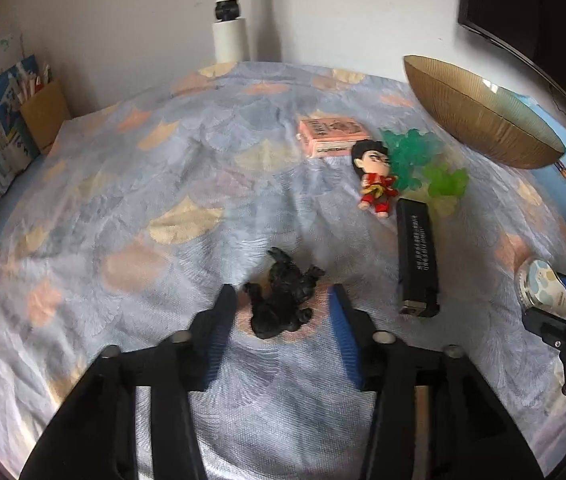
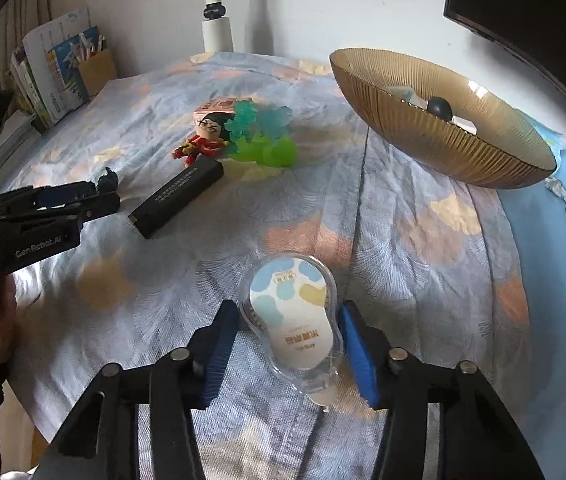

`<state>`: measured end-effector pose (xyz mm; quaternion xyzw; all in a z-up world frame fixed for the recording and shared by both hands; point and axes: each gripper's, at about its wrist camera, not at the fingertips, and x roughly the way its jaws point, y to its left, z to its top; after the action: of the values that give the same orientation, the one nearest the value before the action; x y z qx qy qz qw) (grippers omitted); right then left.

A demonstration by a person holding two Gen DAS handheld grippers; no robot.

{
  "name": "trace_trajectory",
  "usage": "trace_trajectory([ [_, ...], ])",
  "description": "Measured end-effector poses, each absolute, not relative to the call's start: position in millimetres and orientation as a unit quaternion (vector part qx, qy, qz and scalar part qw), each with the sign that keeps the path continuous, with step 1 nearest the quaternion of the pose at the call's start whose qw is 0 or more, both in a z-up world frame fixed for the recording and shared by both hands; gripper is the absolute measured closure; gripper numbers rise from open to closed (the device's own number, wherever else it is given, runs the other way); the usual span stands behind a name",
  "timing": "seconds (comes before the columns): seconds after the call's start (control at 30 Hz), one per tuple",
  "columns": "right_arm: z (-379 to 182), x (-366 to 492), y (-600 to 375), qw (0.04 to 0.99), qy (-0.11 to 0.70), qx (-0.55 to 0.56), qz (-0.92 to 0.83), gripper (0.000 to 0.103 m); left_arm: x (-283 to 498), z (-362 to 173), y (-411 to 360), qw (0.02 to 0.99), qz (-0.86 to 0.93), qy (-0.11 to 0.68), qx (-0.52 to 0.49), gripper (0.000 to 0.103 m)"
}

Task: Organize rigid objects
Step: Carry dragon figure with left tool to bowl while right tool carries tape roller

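A black animal figurine (image 1: 283, 300) lies on the patterned cloth between the fingers of my left gripper (image 1: 283, 300), which is open around it with gaps on both sides. My right gripper (image 2: 291, 316) is open around a clear blister pack with a blue-and-white card (image 2: 293, 320); its pads stand beside the pack. A ribbed amber bowl (image 2: 423, 140) sits at the back right and holds a dark ball (image 2: 439, 108). A red-clad doll (image 1: 375, 176), green translucent pieces (image 1: 423, 164), a pink box (image 1: 331, 136) and a long black box (image 1: 417, 256) lie between.
A white pole (image 1: 231, 20) rises at the table's back edge. Books and a cardboard holder (image 1: 7, 120) stand at the far left. A dark monitor (image 1: 543, 20) hangs at the upper right. The left gripper also shows in the right wrist view (image 2: 103, 188).
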<state>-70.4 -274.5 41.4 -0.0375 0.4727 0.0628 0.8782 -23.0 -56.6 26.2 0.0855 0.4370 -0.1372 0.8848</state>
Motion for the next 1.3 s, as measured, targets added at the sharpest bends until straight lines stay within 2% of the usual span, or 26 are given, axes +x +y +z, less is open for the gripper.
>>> trace_trajectory([
  [0.07,41.7,-72.3,-274.1,0.879,0.472,-0.038,0.059,0.055,-24.2,27.1,-58.2,0.886,-0.134,0.433,0.094,0.072],
  [0.37,58.5,-84.9,-278.9,0.889,0.454,-0.040,0.045,0.056,-33.5,47.6,-58.8,0.894,-0.151,0.415,0.069,0.073],
  [0.7,84.9,-94.8,-286.4,0.905,0.423,-0.034,0.033,0.056,-47.6,87.1,-88.6,0.902,-0.199,0.371,0.091,0.073],
  [0.93,111.0,-93.8,-309.7,0.917,0.398,-0.019,0.016,0.056,-19.3,105.5,-118.6,0.904,-0.216,0.360,0.082,0.073],
  [1.3,159.0,-50.3,-404.9,0.928,0.369,0.047,-0.023,0.056,34.2,134.6,-210.8,0.885,-0.292,0.357,0.067,0.073],
])
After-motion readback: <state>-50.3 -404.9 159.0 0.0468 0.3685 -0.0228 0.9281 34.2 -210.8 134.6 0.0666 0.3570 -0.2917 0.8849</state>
